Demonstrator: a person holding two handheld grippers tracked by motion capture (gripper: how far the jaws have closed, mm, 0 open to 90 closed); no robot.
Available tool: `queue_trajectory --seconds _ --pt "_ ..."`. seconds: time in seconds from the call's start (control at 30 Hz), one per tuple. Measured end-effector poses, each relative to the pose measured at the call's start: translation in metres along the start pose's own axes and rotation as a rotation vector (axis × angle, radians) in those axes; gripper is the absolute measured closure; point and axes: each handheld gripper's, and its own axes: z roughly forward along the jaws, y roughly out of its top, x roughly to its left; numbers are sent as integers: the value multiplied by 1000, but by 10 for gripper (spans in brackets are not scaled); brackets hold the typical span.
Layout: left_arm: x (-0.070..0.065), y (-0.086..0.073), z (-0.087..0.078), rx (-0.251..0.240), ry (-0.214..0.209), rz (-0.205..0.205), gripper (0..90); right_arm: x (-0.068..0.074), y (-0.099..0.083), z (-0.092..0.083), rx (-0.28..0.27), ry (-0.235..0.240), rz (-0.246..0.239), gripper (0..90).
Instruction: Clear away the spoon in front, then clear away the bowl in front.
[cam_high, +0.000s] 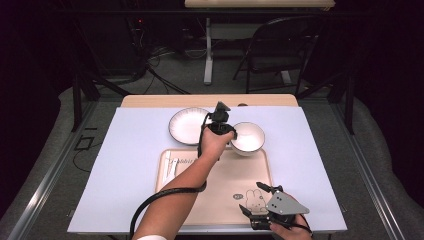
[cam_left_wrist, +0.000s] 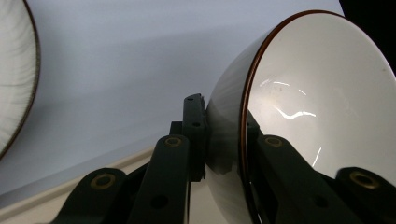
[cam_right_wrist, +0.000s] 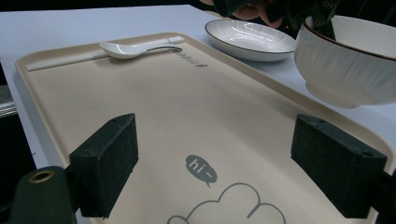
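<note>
1. bowl (cam_high: 248, 137): a white bowl with a dark rim, seen at the far right corner of the tray (cam_high: 200, 210); its foot is judged to hang just above the tray's far edge, though whether it touches cannot be told.
2. left gripper (cam_high: 223, 127): its jaws are closed on the bowl's near-left wall, one pad outside and one inside the rim, as shown in the left gripper view; the bowl (cam_left_wrist: 299, 116) is thereby tilted.
3. relation governing the coming move: the tray's bare middle lies toward the person from the held bowl, so a short carry toward the person and a lowering is judged to be needed.
4. left forearm: extended diagonally across the tray from the bottom edge, wrist bent over the bowl's rim.
5. right gripper (cam_high: 260, 202): held low at the tray's near right corner, jaws spread wide with nothing between them; the tray (cam_right_wrist: 187, 121) is faced along its length.
6. plate (cam_high: 189, 126): set on the white sheet just beyond the tray, left of the bowl.
7. spoon (cam_right_wrist: 135, 48): laid along the tray's left edge, beside a white stick.
</note>
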Motion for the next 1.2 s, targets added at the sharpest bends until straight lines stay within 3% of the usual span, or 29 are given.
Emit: queue_trajectory --seconds 0.33,1.2 --pt "-8 -5 16 26 -22 2 805 0 0 0 -1 2 -2 142" --pt "-14 -19 42 59 -21 13 799 0 0 0 -1 0 -2 142"
